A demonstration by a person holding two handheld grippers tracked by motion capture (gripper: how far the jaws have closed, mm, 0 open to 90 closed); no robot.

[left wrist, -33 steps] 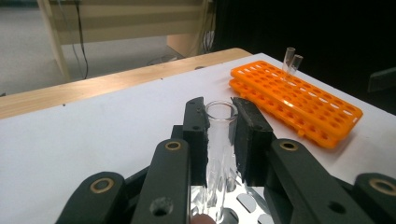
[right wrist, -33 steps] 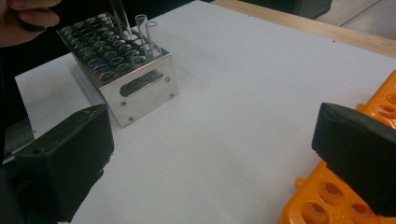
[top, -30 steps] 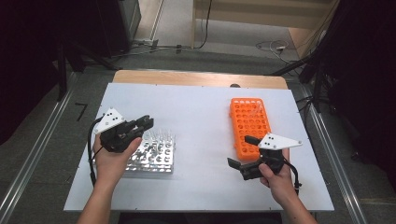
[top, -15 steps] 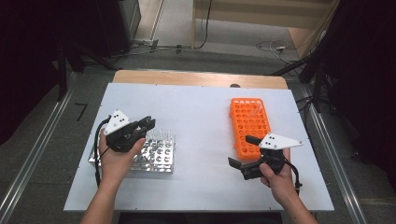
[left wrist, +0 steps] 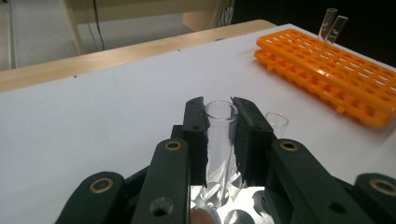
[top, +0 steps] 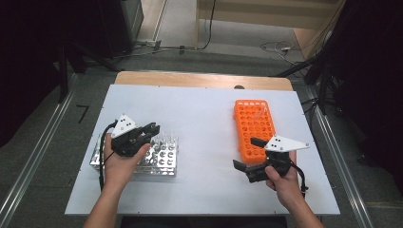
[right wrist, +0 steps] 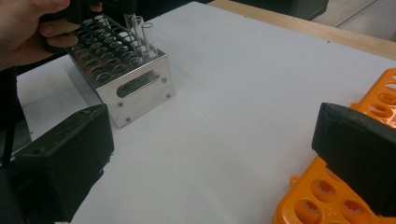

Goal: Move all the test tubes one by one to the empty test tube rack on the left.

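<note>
A: The glass test tube (left wrist: 221,135) sits clamped between the left gripper (top: 151,129)'s two black jaws, upright, its foot down in the metal rack (top: 164,159).

B: And beside it?

A: A second tube (left wrist: 277,120) stands just to its right in the same rack. The rack lies at the near left of the white table (top: 204,114).

B: The right gripper (top: 246,154)?

A: Its jaws stand wide apart with nothing between them, hovering at the near right, just beside the near end of the orange rack (top: 254,124).

B: Anything in the orange one?

A: Two tubes (left wrist: 332,25) lean at its far end.

B: Any writing or brand?

A: None that can be read.
</note>
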